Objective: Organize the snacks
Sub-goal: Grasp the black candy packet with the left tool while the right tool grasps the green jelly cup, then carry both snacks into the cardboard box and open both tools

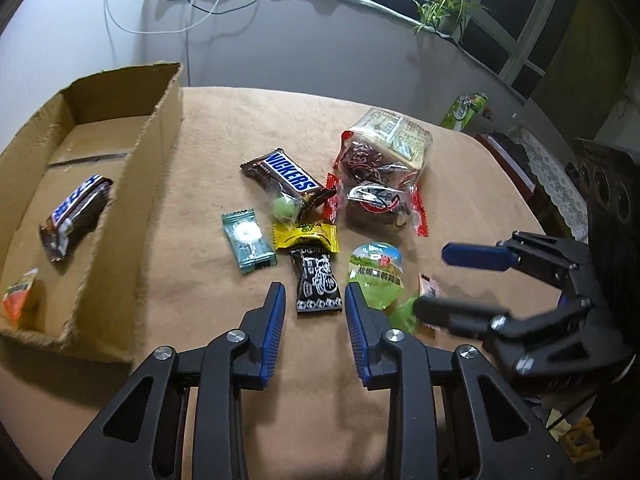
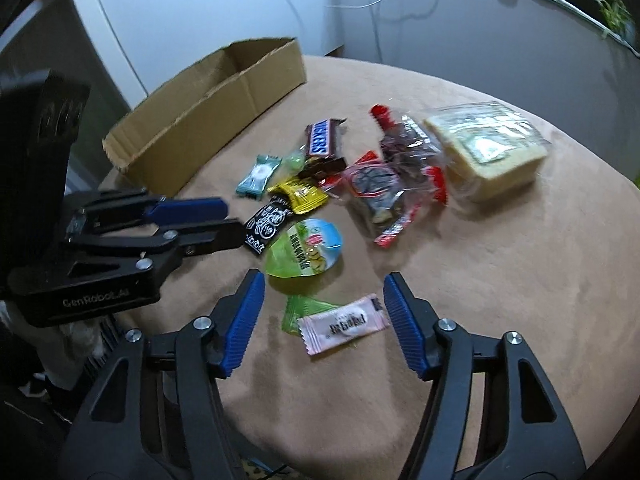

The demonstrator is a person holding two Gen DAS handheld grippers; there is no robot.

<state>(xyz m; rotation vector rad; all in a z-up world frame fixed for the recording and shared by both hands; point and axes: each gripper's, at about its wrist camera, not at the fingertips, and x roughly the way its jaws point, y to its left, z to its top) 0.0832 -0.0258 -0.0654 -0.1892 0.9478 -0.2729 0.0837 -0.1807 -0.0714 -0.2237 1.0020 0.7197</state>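
Loose snacks lie on the tan tablecloth [image 1: 460, 184]. My left gripper [image 1: 315, 292] stands open and low over the cloth, its fingers either side of a black-and-white candy packet [image 1: 318, 284] without visibly pressing it. In the right wrist view the left gripper [image 2: 236, 219] reaches that black packet [image 2: 266, 224] from the left. My right gripper [image 2: 323, 280] is open above a pink packet [image 2: 344, 322] that lies partly over a green wrapper [image 2: 304, 308]. A green jelly cup [image 2: 306, 252] sits between the two grippers. The cardboard box [image 1: 152, 160] at the left holds a Snickers bar [image 1: 76, 212] and an orange packet [image 1: 20, 296].
Behind the grippers lie a second Snickers bar [image 1: 286, 178], a teal candy [image 1: 249, 240], a yellow packet [image 1: 306, 236], red-ended date packets [image 1: 376, 204] and a large clear bag [image 1: 384, 144]. The table's round edge curves at the right, with clutter beyond it.
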